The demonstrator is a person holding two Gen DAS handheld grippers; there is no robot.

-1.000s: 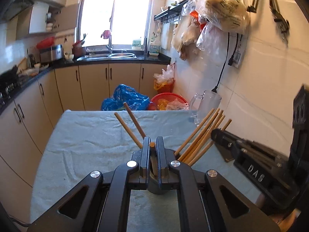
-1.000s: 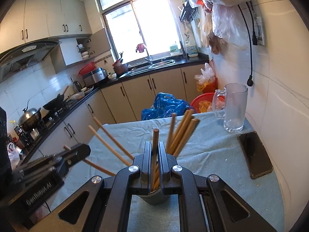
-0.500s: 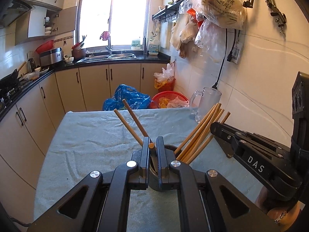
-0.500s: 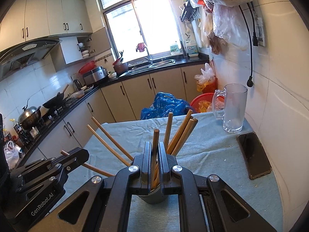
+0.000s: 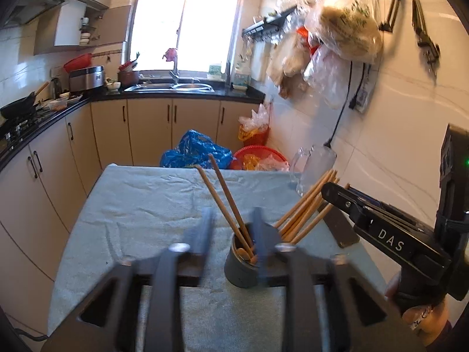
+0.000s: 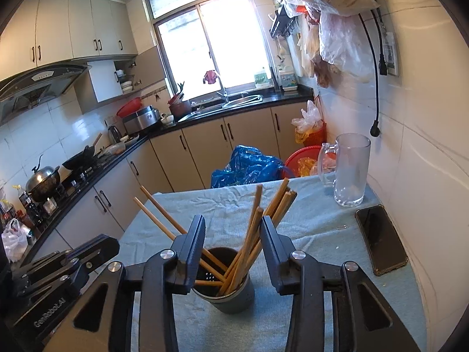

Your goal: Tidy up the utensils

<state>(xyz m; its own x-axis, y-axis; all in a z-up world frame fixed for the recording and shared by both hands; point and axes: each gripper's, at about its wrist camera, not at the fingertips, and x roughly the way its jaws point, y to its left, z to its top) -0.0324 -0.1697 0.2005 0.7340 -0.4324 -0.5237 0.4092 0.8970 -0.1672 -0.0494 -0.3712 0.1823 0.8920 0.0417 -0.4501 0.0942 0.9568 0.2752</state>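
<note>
A dark grey holder cup (image 6: pixel 222 290) stands on the teal table cloth (image 6: pixel 310 228) and holds several wooden chopsticks (image 6: pixel 249 240) that fan outward. It also shows in the left wrist view (image 5: pixel 241 267), with its chopsticks (image 5: pixel 225 199). My right gripper (image 6: pixel 231 228) is open, its fingers either side of the chopsticks above the cup, gripping nothing. My left gripper (image 5: pixel 233 223) is open and blurred, just left of the cup, empty. The right gripper (image 5: pixel 381 228) shows at the right of the left wrist view.
A glass mug (image 6: pixel 348 170) stands at the far right of the table by the wall. A black phone (image 6: pixel 381 237) lies near the right edge. Blue bag (image 6: pixel 249 167) and red basket (image 6: pixel 304 161) sit on the floor beyond the table. Cabinets run along the left.
Both grippers were shut on a chopstick over the cup; both have opened and let their chopsticks drop into the cup. The left gripper has pulled back and up.
</note>
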